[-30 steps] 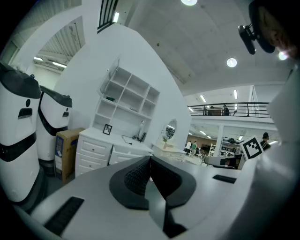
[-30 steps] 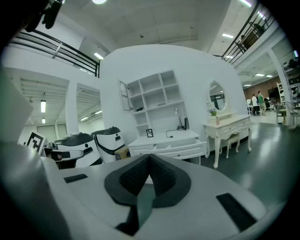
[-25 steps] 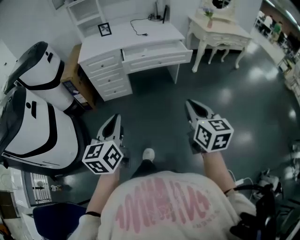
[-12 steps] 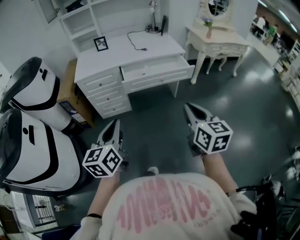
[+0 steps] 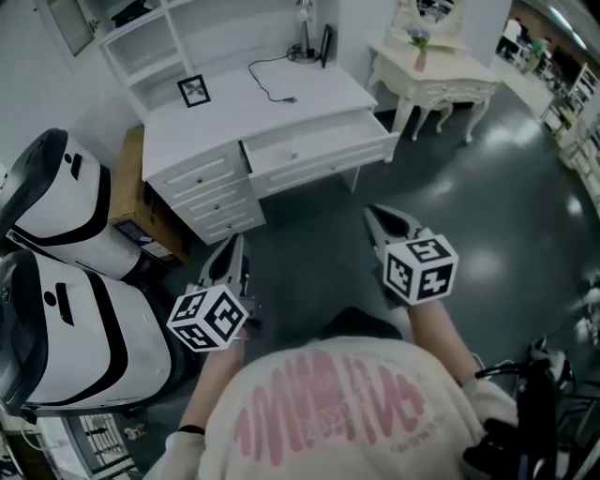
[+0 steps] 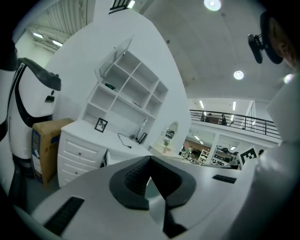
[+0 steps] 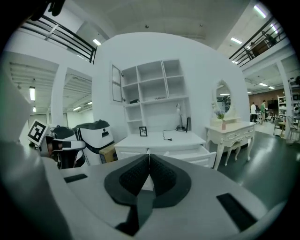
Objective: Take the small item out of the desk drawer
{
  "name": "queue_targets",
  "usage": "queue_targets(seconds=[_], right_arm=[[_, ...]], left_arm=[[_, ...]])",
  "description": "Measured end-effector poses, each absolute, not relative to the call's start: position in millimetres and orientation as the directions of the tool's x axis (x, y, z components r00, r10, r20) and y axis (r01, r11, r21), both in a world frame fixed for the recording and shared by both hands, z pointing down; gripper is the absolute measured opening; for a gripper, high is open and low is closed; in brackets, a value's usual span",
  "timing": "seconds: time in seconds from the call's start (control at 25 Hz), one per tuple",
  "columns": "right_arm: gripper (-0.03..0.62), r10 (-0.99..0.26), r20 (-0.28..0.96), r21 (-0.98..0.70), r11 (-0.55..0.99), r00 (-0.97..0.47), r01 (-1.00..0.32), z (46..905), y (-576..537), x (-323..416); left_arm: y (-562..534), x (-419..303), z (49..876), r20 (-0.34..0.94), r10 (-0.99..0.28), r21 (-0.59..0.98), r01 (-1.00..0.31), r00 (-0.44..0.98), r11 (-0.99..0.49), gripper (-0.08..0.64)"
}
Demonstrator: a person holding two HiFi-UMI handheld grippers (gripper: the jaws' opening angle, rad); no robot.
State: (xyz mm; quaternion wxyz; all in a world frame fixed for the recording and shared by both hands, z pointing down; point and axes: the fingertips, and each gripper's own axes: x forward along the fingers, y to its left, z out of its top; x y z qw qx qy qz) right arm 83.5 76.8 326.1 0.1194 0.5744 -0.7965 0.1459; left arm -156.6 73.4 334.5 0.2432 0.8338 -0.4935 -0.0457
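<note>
Head view looked steeply down on a person in a white shirt with pink print (image 5: 328,403), who stood on a dark floor (image 5: 487,206) and held both grippers out in front, well apart from the white counter (image 5: 244,103). The left gripper (image 5: 233,244) pointed toward the stack of closed drawers (image 5: 211,192) at the counter's left end. The right gripper (image 5: 373,212) pointed toward the open drawer (image 5: 319,150), which stood pulled out under the right part of the counter top. From that height the drawer's inside looked plain white, and the small item could not be made out in it.

Left gripper view showed its jaws together at the tips with nothing between them, the counter and its shelf unit (image 6: 131,89) beyond. Right gripper view showed those jaws closed as well and empty, aimed at the open drawer's front.

On the counter top stood a small picture frame (image 5: 194,90), a black cable (image 5: 272,80) and a lamp (image 5: 305,28) by the wall. A cardboard box (image 5: 131,187) sat just beside the counter's left end, with two large white-and-black machines (image 5: 56,197) near it. To the right stood a cream dressing table (image 5: 459,80) bearing a vase of flowers (image 5: 419,42).
</note>
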Motion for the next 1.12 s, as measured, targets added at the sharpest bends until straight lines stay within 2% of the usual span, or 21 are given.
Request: queue_targets(seconds=[0.28, 0.56, 1.12], right_arm=[[0.018, -0.843, 0.437, -0.115, 0.295, -0.315, -0.949, 361, 52, 77], [0.018, -0.813, 0.467, -0.119, 0.331, -0.347, -0.936, 380, 5, 73], [0.018, -0.804, 0.438, -0.120, 0.391, -0.402, -0.913, 369, -160, 97]], left_arm=[[65, -165, 366, 0.202, -0.823, 0.501, -0.778, 0.530, -0.378, 0.029], [24, -162, 371, 0.207, -0.830, 0.483, -0.792, 0.518, -0.373, 0.029], [-127, -141, 360, 0.196, -0.870, 0.466, -0.824, 0.452, -0.323, 0.029]])
